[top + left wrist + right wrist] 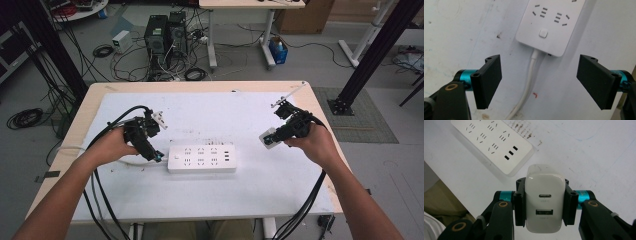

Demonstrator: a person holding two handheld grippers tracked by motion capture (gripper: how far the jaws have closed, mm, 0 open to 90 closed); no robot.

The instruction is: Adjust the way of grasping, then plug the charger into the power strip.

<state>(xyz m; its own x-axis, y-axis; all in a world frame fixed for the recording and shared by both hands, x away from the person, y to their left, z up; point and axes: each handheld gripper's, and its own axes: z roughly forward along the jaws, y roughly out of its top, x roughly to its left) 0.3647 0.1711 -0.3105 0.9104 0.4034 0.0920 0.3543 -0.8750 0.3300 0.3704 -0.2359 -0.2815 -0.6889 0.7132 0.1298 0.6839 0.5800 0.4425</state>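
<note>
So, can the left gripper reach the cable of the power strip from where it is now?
Probably yes: the left gripper is open, its jaws either side of the white cable with nothing between.

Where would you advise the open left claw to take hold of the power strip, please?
Probably across the strip's two long sides at its cable end, coming from above: it lies flat, and the left claw, jaws wide apart, already straddles that end.

right claw gripping charger, power strip
</note>
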